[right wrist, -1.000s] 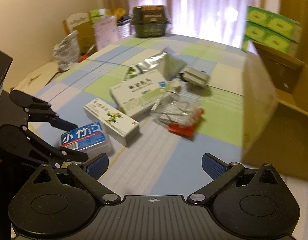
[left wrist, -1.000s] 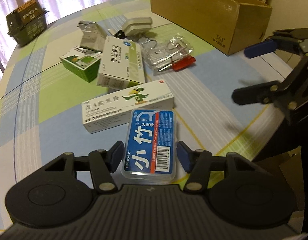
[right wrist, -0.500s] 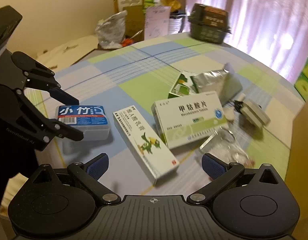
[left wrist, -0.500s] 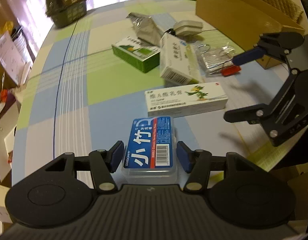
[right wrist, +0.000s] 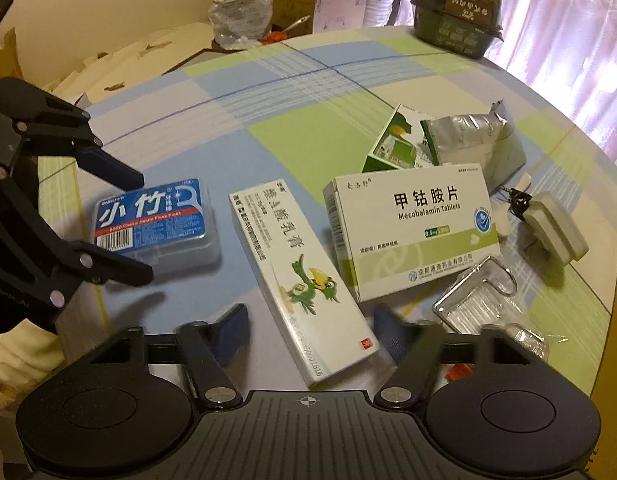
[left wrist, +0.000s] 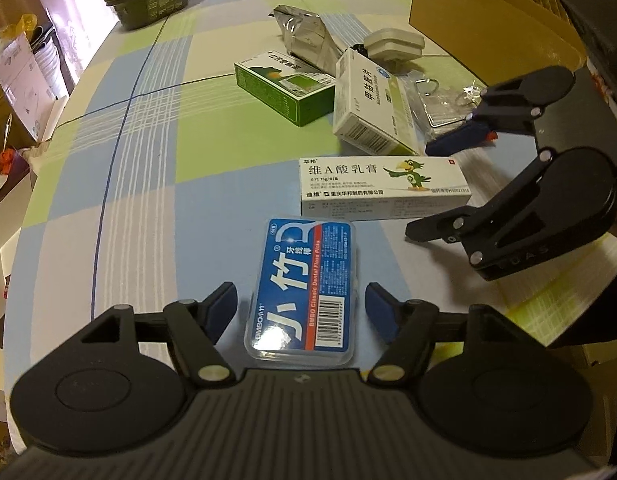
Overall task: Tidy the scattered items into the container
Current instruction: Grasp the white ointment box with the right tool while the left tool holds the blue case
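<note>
Nothing is lying boxed yet: both spread grippers, left gripper (left wrist: 300,308) and right gripper (right wrist: 308,330), are straddling the floss case (left wrist: 304,288) and ointment box (right wrist: 304,280) near the worktop (left wrist: 148,184) edge.

Left gripper (left wrist: 301,309) spread wide around a blue-labelled clear plastic floss-pick case (left wrist: 303,289), pads clear of both sides. Just beyond, a long white ointment carton with a green parrot (left wrist: 382,186). Right gripper (left wrist: 440,188) agape beside that carton. Farther off, a green box (left wrist: 282,86), crumpled foil pouch (left wrist: 308,40), brown cardboard box (left wrist: 488,24).
</note>
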The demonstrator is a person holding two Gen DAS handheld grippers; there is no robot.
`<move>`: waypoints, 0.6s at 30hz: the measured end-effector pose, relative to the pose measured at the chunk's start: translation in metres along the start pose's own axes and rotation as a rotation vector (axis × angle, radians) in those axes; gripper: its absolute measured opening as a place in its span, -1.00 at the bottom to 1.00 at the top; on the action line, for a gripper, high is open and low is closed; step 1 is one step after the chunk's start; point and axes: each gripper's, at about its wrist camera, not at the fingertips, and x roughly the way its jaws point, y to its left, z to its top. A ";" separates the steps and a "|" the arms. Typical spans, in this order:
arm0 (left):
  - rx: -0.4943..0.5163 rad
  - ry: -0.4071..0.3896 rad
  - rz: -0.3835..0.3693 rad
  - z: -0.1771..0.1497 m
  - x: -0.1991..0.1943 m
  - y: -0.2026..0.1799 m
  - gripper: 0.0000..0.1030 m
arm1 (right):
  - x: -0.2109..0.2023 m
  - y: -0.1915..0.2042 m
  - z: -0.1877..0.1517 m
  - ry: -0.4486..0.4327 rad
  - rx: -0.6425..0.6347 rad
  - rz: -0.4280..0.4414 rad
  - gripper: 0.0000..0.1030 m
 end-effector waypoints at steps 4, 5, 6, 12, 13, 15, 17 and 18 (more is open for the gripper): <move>-0.003 0.000 -0.008 -0.001 0.000 -0.002 0.29 | -0.011 0.000 -0.008 0.036 0.064 0.017 -0.20; 0.000 -0.001 -0.012 -0.001 0.001 -0.004 0.29 | -0.015 0.001 -0.012 0.047 0.082 0.016 -0.20; 0.004 -0.001 -0.018 -0.002 0.000 -0.006 0.28 | -0.019 0.001 -0.017 0.058 0.100 0.017 -0.20; 0.031 0.001 -0.067 -0.004 0.001 -0.025 0.22 | -0.045 0.000 -0.051 0.096 0.195 -0.018 -0.20; 0.036 0.000 -0.075 -0.004 0.001 -0.029 0.22 | -0.047 -0.001 -0.055 0.092 0.208 -0.021 -0.19; 0.048 -0.002 -0.079 -0.004 0.003 -0.037 0.22 | -0.050 -0.003 -0.060 0.076 0.228 -0.024 0.48; 0.053 -0.002 -0.077 -0.003 0.005 -0.042 0.23 | -0.054 -0.001 -0.061 0.040 0.220 -0.032 0.67; 0.051 -0.002 -0.075 -0.003 0.006 -0.043 0.23 | -0.054 -0.001 -0.059 0.032 0.215 -0.033 0.67</move>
